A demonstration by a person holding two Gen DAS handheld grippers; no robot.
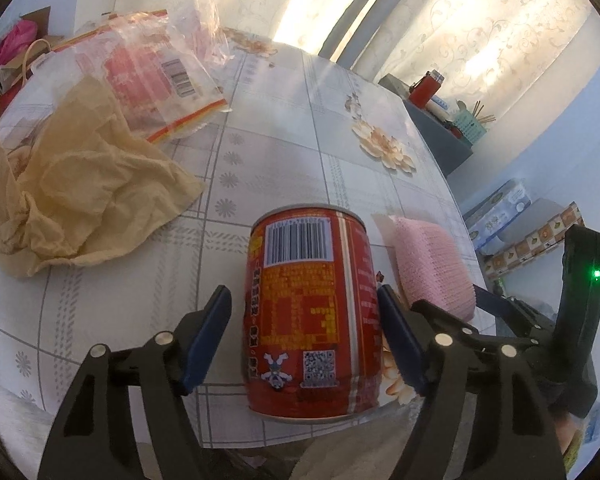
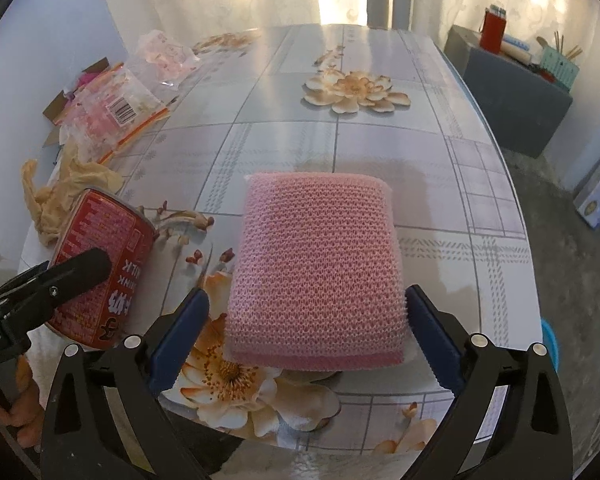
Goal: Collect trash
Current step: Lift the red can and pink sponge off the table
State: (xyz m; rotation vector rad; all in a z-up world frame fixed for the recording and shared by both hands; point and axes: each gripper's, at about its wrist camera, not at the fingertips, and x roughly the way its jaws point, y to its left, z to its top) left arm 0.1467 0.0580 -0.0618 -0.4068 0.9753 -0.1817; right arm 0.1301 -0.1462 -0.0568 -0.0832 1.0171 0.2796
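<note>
A red drink can (image 1: 312, 312) lies on its side on the table, between the fingers of my left gripper (image 1: 304, 328). The jaws are open; the right pad looks close to or touching the can, the left pad stands apart. The can also shows in the right wrist view (image 2: 100, 268). A pink mesh sponge (image 2: 316, 276) lies flat between the fingers of my right gripper (image 2: 308, 332), which is open with gaps on both sides. The sponge also shows in the left wrist view (image 1: 432, 268). A crumpled tan bag (image 1: 80, 196) and a clear printed wrapper (image 1: 156, 76) lie to the left.
The table (image 2: 380, 152) has a glossy grey checked cloth with flower prints. A dark cabinet (image 2: 512, 96) with a red container stands at the right beyond the table. Boxes (image 1: 500, 216) sit on the floor at the right. Curtains hang behind.
</note>
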